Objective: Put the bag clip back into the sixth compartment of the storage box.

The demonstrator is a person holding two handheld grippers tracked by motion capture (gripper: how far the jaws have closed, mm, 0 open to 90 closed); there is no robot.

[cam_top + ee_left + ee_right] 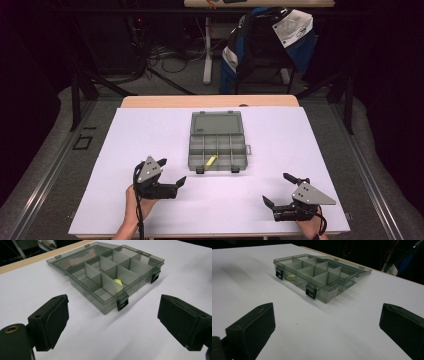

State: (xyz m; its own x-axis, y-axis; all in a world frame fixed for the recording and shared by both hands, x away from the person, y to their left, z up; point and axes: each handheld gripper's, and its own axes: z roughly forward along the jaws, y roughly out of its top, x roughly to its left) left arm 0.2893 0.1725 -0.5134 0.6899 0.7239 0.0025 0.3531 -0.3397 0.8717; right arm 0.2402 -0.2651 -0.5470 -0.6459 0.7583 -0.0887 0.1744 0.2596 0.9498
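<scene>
High view: both hand-held grippers, left hand-held gripper (172,172) and right hand-held gripper (278,188), gape empty; a clumsy approach could shove the smoky translucent plastic compartment box (218,150) across the white bench (140,140).

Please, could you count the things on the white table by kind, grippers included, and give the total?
Grey compartment box, lid open: 1
Black latches on the box: 2
Yellow piece in a front compartment: 1
Grippers, left gripper and right gripper, jaws apart: 2
Total: 6
</scene>
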